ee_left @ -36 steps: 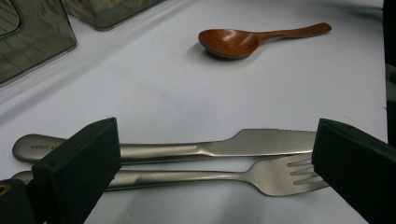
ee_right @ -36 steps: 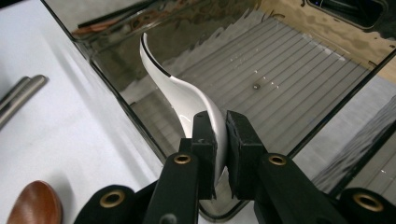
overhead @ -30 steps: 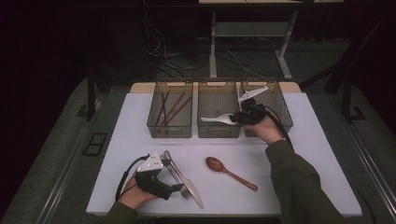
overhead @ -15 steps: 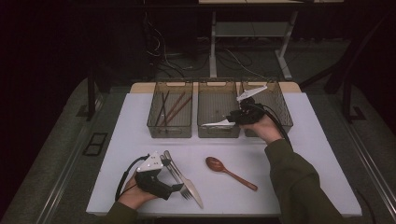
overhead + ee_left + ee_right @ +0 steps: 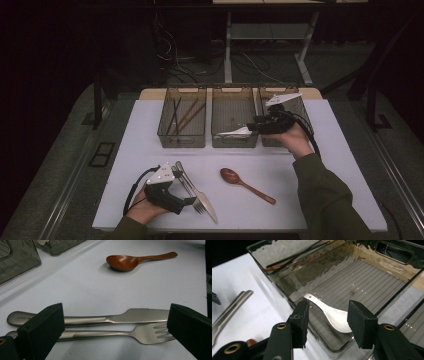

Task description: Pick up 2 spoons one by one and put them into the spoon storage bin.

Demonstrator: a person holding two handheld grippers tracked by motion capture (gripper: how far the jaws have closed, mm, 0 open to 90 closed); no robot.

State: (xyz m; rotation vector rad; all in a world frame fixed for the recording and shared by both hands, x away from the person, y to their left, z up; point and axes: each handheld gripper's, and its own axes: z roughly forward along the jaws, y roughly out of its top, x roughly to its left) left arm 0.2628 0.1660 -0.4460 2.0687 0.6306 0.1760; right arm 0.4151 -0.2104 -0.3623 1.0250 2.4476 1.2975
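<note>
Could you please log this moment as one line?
right gripper: jaws just opening, open | white ceramic spoon: released in middle bin | left gripper: open

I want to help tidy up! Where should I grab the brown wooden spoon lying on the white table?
Grip the brown wooden spoon at the middle of its slim straight handle, coming down from above. It lies flat with bare table on both sides, so jaws probably fit across it; the rounded bowl would likely slip.

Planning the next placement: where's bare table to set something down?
Free: the white table right of the wooden spoon, and its left strip before the chopstick bin. Crowded: front left, where knife and fork lie by the left tongs.
</note>
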